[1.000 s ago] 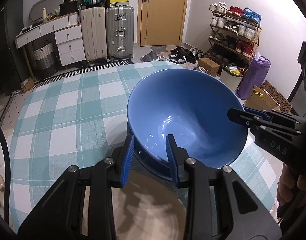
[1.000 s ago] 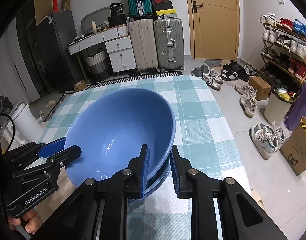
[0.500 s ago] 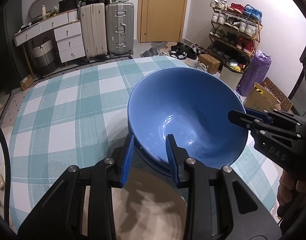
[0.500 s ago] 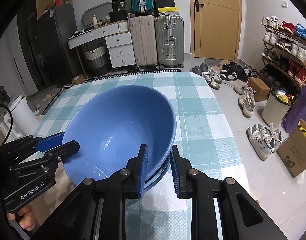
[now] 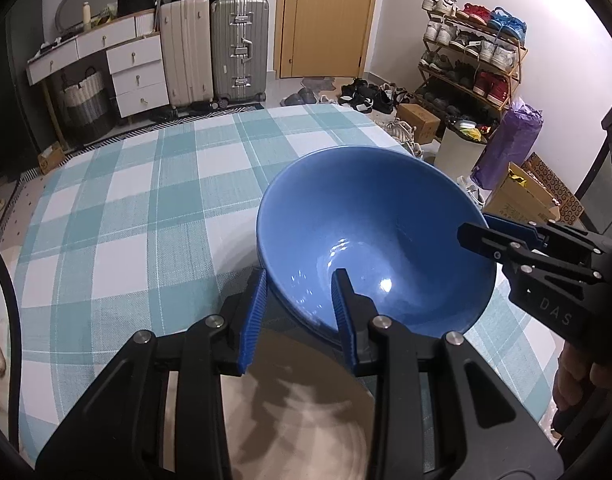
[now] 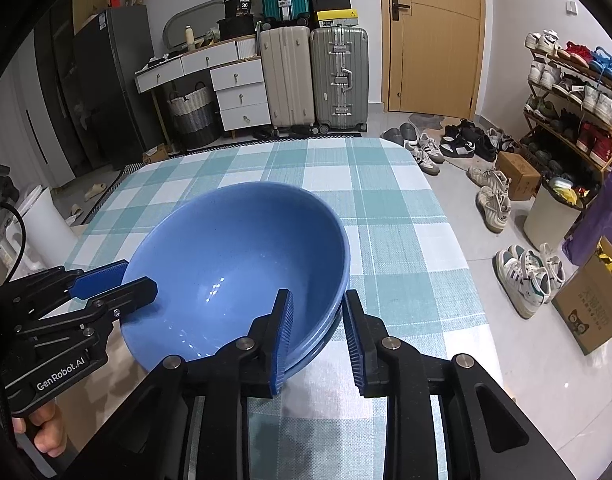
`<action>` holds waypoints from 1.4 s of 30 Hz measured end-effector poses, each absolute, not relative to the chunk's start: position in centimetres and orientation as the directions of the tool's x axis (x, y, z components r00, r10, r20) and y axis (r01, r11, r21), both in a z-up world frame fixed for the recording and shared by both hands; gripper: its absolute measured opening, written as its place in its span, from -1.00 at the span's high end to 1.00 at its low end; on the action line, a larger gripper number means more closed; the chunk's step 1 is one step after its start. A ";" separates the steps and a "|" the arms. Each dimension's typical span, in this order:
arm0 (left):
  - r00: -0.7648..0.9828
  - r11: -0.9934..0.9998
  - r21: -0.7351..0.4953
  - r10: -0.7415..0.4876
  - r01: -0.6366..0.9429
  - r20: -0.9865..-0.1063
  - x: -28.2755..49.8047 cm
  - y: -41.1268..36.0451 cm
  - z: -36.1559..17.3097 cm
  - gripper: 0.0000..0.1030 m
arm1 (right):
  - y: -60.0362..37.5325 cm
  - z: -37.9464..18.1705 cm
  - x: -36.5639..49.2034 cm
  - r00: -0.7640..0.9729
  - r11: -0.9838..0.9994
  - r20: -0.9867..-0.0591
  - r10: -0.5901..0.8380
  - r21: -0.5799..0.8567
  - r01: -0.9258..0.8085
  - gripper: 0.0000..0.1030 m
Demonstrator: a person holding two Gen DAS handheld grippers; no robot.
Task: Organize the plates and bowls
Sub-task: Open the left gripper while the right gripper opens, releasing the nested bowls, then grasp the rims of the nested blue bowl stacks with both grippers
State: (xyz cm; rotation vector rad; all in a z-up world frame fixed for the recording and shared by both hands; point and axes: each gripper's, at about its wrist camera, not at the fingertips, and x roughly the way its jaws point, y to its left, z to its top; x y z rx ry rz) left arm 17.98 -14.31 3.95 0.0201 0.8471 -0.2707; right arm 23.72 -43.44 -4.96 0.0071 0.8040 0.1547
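Observation:
A large blue bowl (image 5: 366,220) (image 6: 234,264) rests nested in the rims of other blue bowls (image 6: 326,336) on the teal checked tablecloth (image 5: 126,220). My left gripper (image 5: 300,274) is shut on the near rim, one blue pad outside the stack and one inside the bowl; the right wrist view has it (image 6: 136,278) at the bowl's left side. My right gripper (image 6: 317,294) straddles the opposite rim, and its jaws are opening. Its inner pad lies in the bowl, and a thin gap separates the outer pad from the stack. A hand holds each gripper.
A beige round plate (image 5: 306,420), blurred, lies under my left gripper at the table's near edge. The table's right edge (image 6: 458,248) drops to a floor with shoes (image 6: 526,280) and a cardboard box (image 6: 594,308). Suitcases (image 6: 314,76) and drawers stand beyond the far edge.
The top bowl has sunk a little, sitting closer on the bowls under it. The right gripper's jaws have parted slightly. The left gripper's hold looks the same.

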 end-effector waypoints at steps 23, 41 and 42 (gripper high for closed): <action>0.608 0.954 -0.243 -0.299 0.175 -0.735 20.5 -9.8 5.2 -0.83 | -46.7 -3.6 23.7 0.710 0.971 -0.668 0.223 0.216 -0.102 -0.77; 0.498 0.910 -0.404 -0.395 0.096 -0.772 24.3 -9.6 -1.2 -0.97 | -47.4 -8.2 25.7 0.643 0.908 -0.677 0.358 0.412 -0.072 -0.87; 0.495 0.908 -0.408 -0.397 0.093 -0.773 24.5 -9.7 -1.3 -0.97 | -47.3 -8.3 25.7 0.640 0.905 -0.676 0.365 0.419 -0.074 -0.85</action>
